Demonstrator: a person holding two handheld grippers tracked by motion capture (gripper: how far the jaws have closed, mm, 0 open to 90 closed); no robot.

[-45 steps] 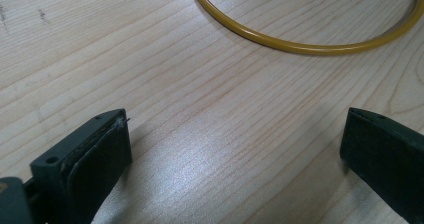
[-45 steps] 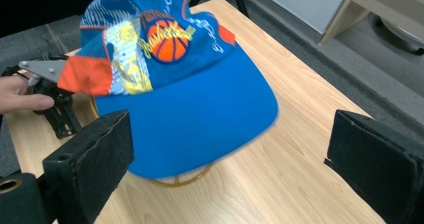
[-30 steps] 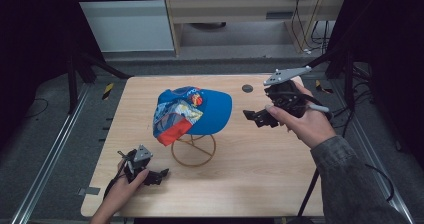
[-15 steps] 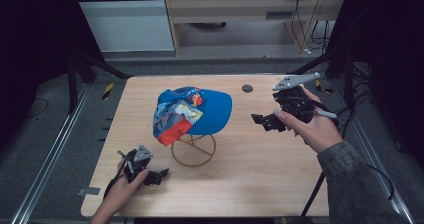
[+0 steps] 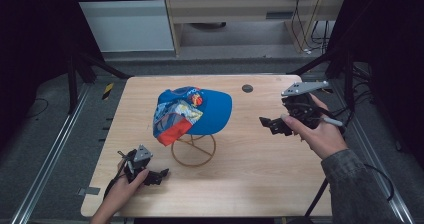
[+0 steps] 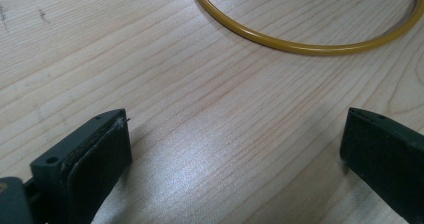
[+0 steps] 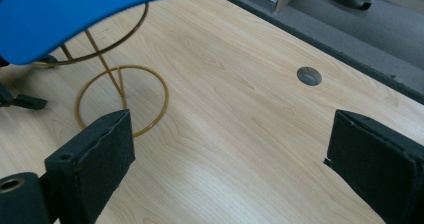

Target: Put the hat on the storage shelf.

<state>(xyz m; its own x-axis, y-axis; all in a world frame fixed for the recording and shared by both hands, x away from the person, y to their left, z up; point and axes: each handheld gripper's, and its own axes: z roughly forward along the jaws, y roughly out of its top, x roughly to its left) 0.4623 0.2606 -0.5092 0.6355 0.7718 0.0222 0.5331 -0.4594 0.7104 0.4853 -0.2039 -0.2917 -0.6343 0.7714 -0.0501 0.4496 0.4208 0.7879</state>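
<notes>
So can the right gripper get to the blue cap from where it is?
Probably yes. The right gripper is open and points toward the blue cap on its wire stand, with only bare table between them.

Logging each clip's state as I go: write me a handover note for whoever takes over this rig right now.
Left claw: open, holding nothing, low over the table's near-left part, short of the stand's ring base.
Right claw: open, holding nothing, raised at the table's right side, aimed toward the cap.
Blue cap: sits on the yellow wire stand mid-table, brim toward the right claw.
Done: the cap is on the stand and neither claw touches it.
Left: probably only drawing both claws clear, if the job was placing the cap.
</notes>
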